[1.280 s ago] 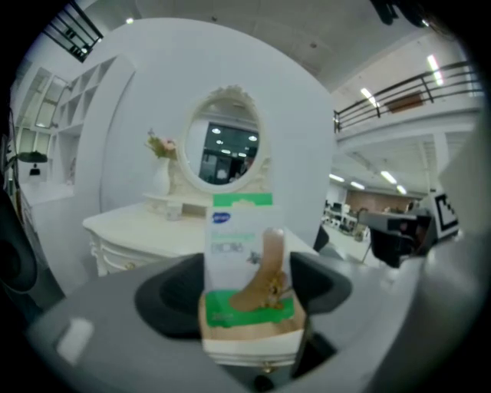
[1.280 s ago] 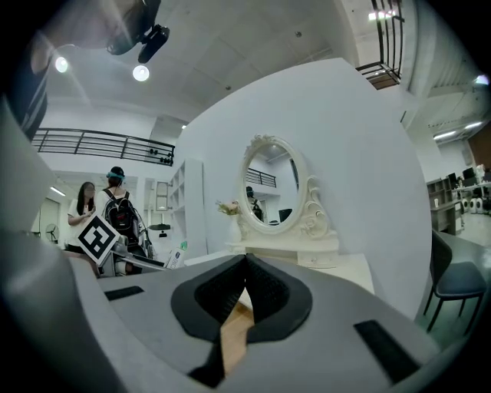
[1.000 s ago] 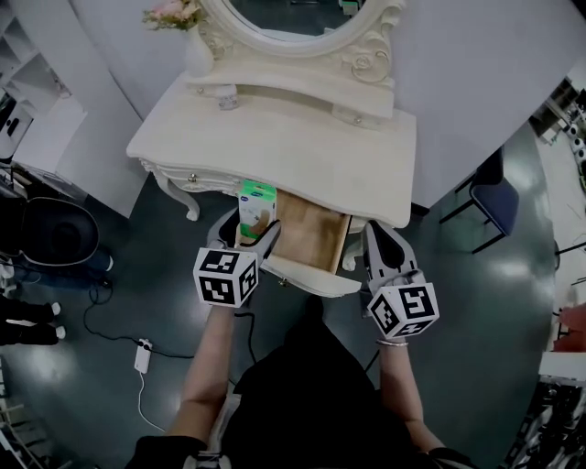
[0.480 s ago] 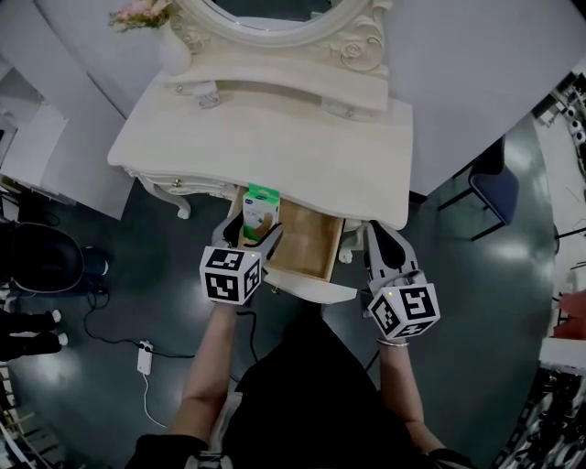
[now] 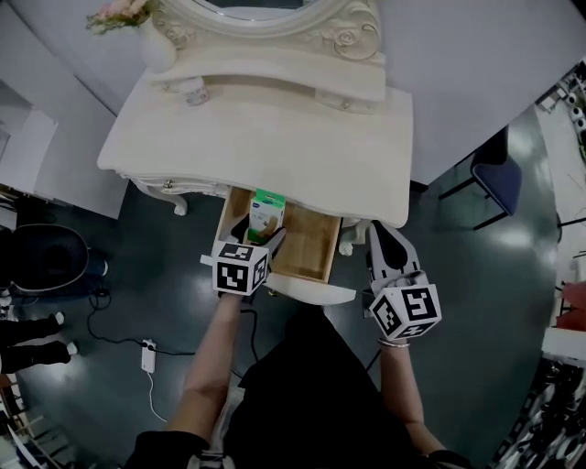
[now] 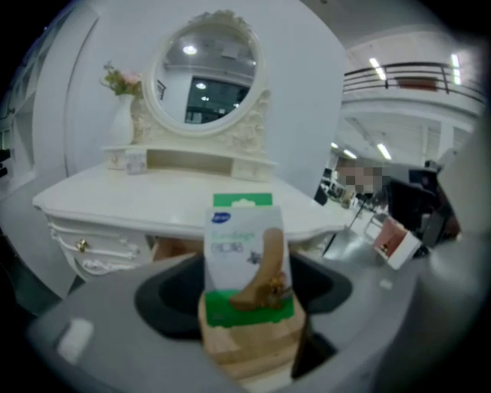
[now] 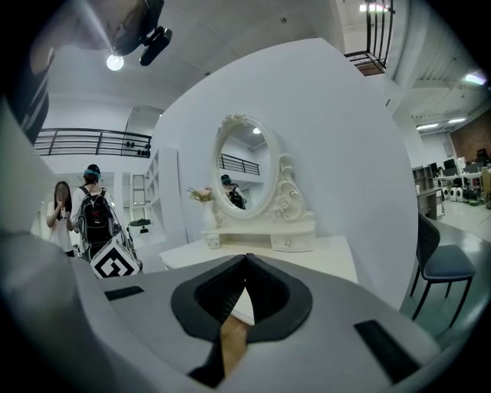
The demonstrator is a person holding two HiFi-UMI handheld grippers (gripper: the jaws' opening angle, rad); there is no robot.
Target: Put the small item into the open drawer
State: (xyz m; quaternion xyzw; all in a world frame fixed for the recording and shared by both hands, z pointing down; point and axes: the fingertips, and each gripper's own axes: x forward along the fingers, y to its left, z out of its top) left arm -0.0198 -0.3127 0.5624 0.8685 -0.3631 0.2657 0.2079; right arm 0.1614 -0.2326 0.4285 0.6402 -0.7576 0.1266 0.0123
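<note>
Left tool: your left gripper pinches the small packet by its lower end; the jaws close on both sides of it, so the printed face stands upright toward the camera and the top half stays free to lead the way in.
Where the item is: from the head view the small packet hangs over the back left part of the open drawer, close under the front edge of the dressing table; you cannot tell from here whether its base touches the drawer floor.
Right tool: your right gripper has its jaws pressed together with nothing between them; it hangs just beside the drawer's right side, low and out of the way, which leaves the opening clear for the other arm; whether it touches the drawer is not clear.
Drawer: pulled well out, with the wooden floor bare in the middle and right; there looks to be room to lay the packet flat.
Stage: carrying is judged nearly done; lowering and release are not yet done.
Next move: likely you lower the packet until it rests on the wood, then spread the left jaws.
Risk: the packet is tall and stands on end; let go too high and it may tip against the drawer's wall or catch under the tabletop edge.
Around: the mirror and a vase of flowers sit at the back, well apart from the work.
</note>
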